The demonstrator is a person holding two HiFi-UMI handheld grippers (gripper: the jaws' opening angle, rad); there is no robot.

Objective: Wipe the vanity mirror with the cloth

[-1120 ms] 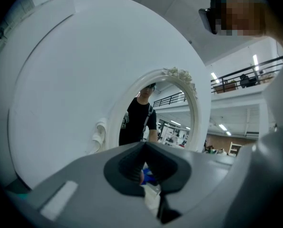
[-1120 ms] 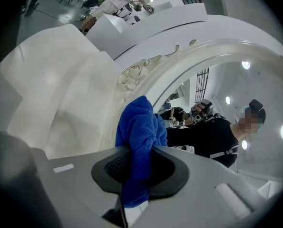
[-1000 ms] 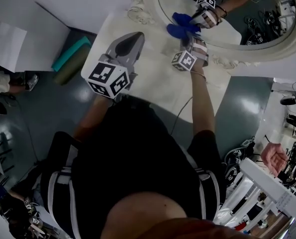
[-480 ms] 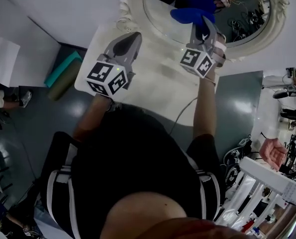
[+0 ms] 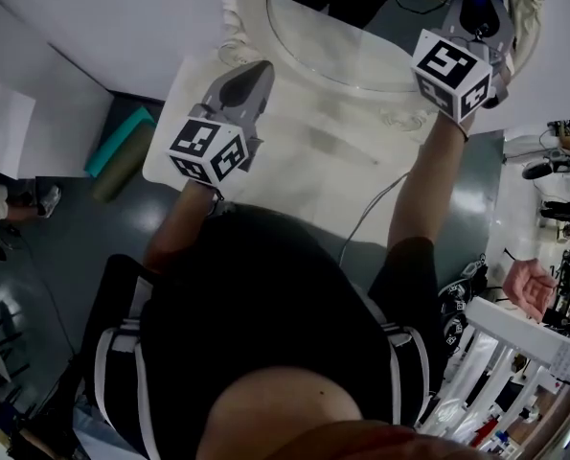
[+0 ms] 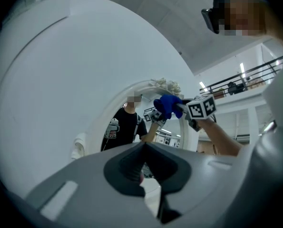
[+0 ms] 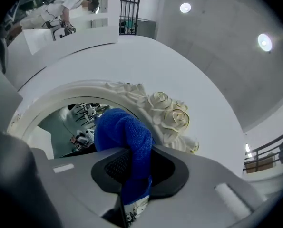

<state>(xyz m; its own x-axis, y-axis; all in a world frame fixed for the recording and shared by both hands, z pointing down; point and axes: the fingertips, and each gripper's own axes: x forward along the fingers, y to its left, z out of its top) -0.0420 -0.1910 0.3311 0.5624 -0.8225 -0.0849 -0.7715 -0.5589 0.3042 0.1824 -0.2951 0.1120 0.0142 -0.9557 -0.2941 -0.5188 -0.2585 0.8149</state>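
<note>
The blue cloth (image 7: 126, 141) is pinched between the fingers (image 7: 203, 175) of our right gripper (image 5: 476, 12), closed tight on it. Its bunched end pokes past the tips at the vanity mirror (image 5: 347, 41), beside the rose-carved rim (image 7: 170, 115). Our left gripper (image 5: 239, 89) hangs over the white surface (image 5: 313, 161), fingers shut together on nothing. Since a second ago we have swept the cloth from the glass's lower edge up to its top; the left gripper has not moved.

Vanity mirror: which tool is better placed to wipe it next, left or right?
Right. The right tool is shut on the blue cloth, raised at the mirror by its carved frame. The left tool is shut, empty, and sits lower over the vanity top.
</note>
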